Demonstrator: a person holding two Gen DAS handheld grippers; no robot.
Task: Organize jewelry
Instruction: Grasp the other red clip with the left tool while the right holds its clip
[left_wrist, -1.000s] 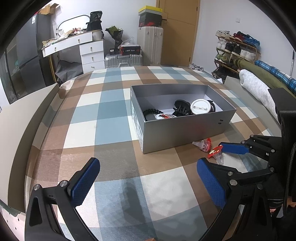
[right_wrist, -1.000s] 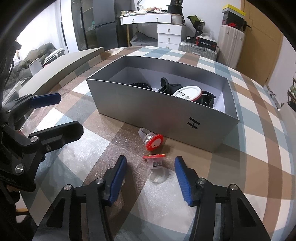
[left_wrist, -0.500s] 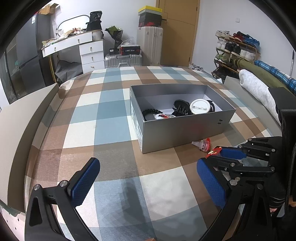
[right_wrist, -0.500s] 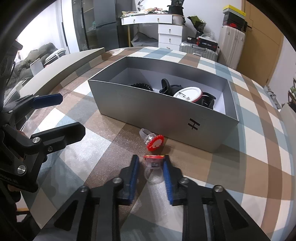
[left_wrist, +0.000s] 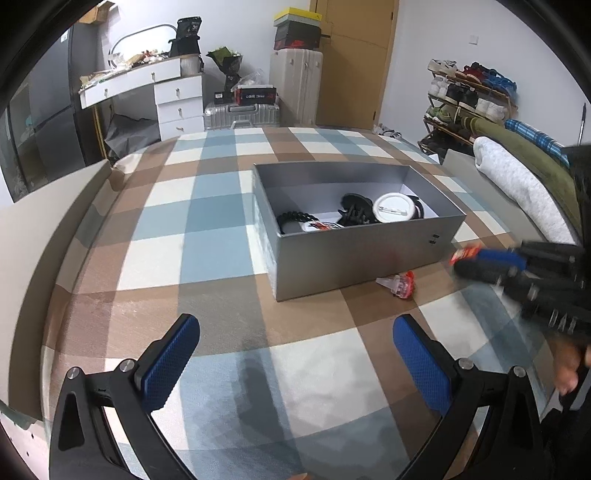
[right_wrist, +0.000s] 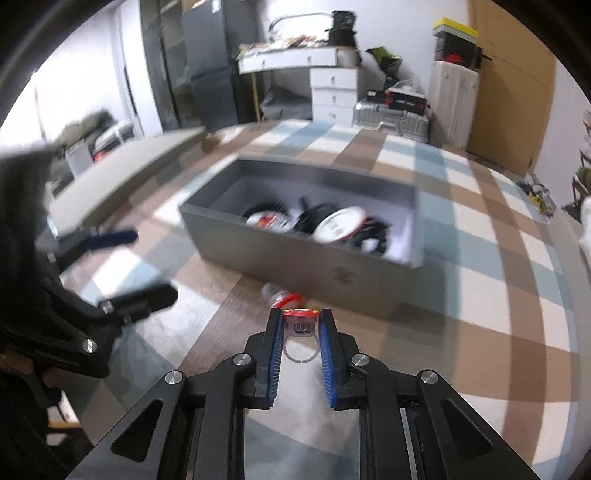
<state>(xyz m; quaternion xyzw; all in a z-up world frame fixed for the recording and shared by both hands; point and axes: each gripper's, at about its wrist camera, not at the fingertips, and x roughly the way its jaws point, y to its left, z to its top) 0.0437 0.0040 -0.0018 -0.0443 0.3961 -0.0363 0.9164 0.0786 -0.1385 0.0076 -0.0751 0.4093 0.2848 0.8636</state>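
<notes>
The right gripper (right_wrist: 301, 325) points down at a slant over the checked cover (left_wrist: 229, 236) and is clenched on a toy ring (right_wrist: 300, 321). Its blue ribbed pads (right_wrist: 275, 343) press the ring from both sides, with the red flat top toward the box and the clear plastic band between the pads. Its jaws have just been closing on this ring. In the left wrist view the ring is lifted off the cover, beside the near right corner of the box.

The left gripper (left_wrist: 295, 362) also points down at a slant, low over the cover. It is released: its two blue pads (left_wrist: 166, 365), with a fine dotted texture, stand wide apart with nothing between them.

A second ring (left_wrist: 399, 284), also clear plastic with a red top, lies on its side on the cover, just beside the front wall of the grey box (left_wrist: 351, 258). The box is rectangular, open on top, with matte smooth walls. Inside it lie a black hair claw (left_wrist: 354, 212), a round white disc (left_wrist: 393, 208), and a black coiled piece (left_wrist: 293, 218).

The cover has large squares in blue, brown and cream. Behind stand a white dressing table (left_wrist: 147, 85), a pale suitcase (left_wrist: 295, 88), and a shoe rack (left_wrist: 469, 96).
</notes>
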